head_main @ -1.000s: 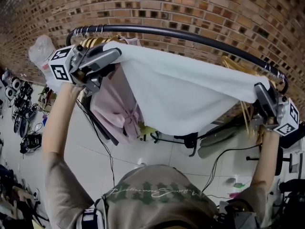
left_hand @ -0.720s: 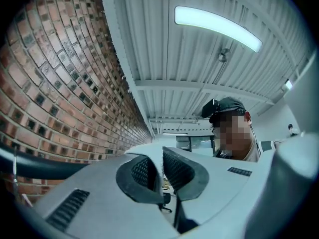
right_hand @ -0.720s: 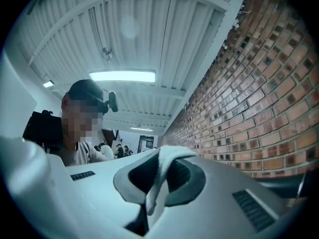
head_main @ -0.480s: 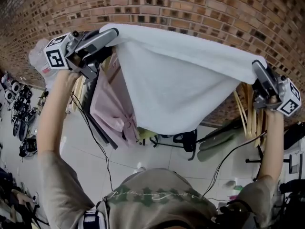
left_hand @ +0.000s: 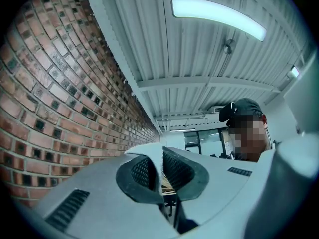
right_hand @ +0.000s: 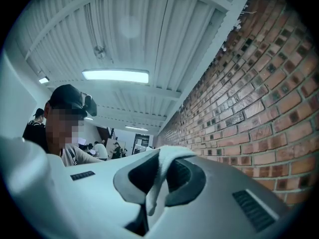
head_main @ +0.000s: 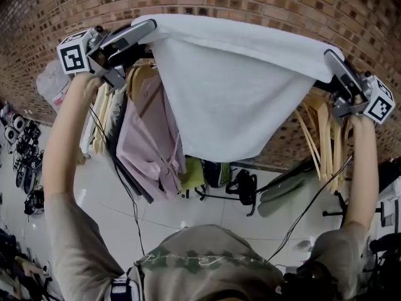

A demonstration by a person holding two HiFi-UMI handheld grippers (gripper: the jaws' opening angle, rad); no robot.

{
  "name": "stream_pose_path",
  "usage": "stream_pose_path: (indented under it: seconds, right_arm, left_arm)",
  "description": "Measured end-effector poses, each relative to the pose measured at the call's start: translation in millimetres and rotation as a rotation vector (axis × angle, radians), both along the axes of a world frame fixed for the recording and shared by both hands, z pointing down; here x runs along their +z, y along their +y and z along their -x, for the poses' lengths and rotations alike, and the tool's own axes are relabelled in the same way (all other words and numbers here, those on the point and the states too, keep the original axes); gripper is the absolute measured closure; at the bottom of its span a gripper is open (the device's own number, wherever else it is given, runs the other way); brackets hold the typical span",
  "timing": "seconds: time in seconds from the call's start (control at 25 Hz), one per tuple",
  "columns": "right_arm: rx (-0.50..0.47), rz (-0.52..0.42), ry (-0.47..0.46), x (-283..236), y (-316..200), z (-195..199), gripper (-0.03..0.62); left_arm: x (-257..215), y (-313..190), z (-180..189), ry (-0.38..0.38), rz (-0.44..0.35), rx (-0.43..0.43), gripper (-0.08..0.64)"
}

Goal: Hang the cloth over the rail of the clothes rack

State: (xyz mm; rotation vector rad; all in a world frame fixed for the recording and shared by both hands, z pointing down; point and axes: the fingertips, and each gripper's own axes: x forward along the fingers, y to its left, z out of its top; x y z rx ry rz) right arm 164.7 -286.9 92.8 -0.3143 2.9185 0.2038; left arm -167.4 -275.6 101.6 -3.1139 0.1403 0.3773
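Left gripper (head_main: 147,29) and right gripper (head_main: 331,58) each pinch a cloth (head_main: 232,86) corner — stretched sideways, rail probably hidden behind it.

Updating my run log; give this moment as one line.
left gripper: shut on cloth corner | right gripper: shut on other corner | cloth: held up, spread between grippers, hanging before pink shirt

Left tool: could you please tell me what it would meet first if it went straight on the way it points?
Beyond the cloth that the left tool pinches, the way looks free: it points along the brick wall, slightly upward, into the open room. Depth is hard to judge.
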Motion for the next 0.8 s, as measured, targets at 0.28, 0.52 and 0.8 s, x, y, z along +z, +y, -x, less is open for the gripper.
stream_pose_path:
  seconds: [0.28,0.52,0.8]
  right_arm:
    - [0.043,-0.011,0.009,-26,-33,0,0.574]
    - [0.078,0.0,0.009,-33,-50,-2,0.574]
    - [0.128,-0.008,0.016,-52,-64,-5,0.574]
  left_arm:
    - [-21,-44,-3,-0.023,0.076,-0.089,0.541]
    - [-34,-61,-5,-0.029,0.105,-0.146,0.541]
    - [-63,-82,-8,-0.016,0.072,-0.242,0.541]
